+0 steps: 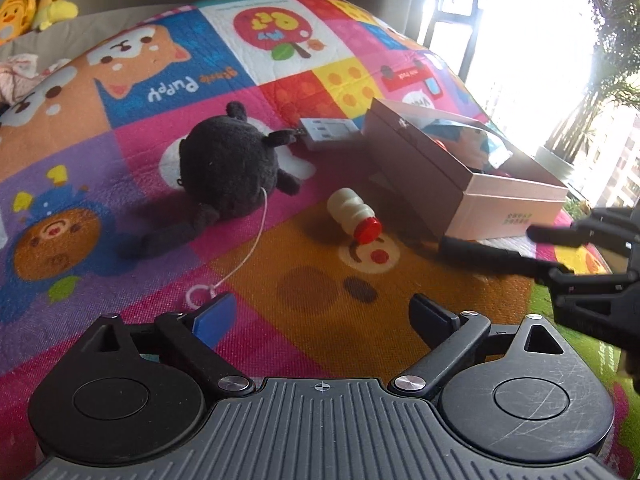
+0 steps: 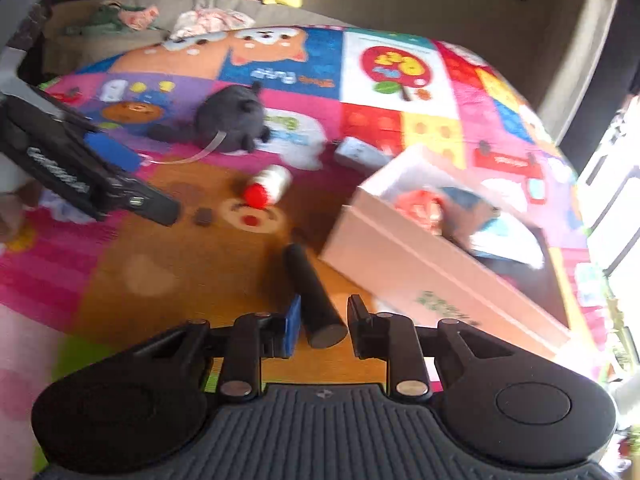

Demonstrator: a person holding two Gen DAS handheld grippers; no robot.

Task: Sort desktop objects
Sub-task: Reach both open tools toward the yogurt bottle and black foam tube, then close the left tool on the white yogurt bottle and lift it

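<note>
A black cylinder (image 2: 312, 296) sits between the fingers of my right gripper (image 2: 322, 326); the jaws stand on either side of it, slightly apart from it on the right. It also shows in the left wrist view (image 1: 488, 254), held off the mat. My left gripper (image 1: 324, 316) is open and empty above the colourful mat (image 1: 280, 272). A black plush toy (image 1: 228, 168) with a white string, a white bottle with a red cap (image 1: 354, 216) and a white power strip (image 1: 330, 132) lie on the mat. An open cardboard box (image 1: 436, 168) holds several items.
Yellow plush toys (image 1: 36, 4) and clothes (image 2: 212, 20) lie on a grey surface beyond the mat. A bright window (image 1: 532, 40) with a potted plant is at the right. The left gripper shows in the right wrist view (image 2: 132, 184) at the left.
</note>
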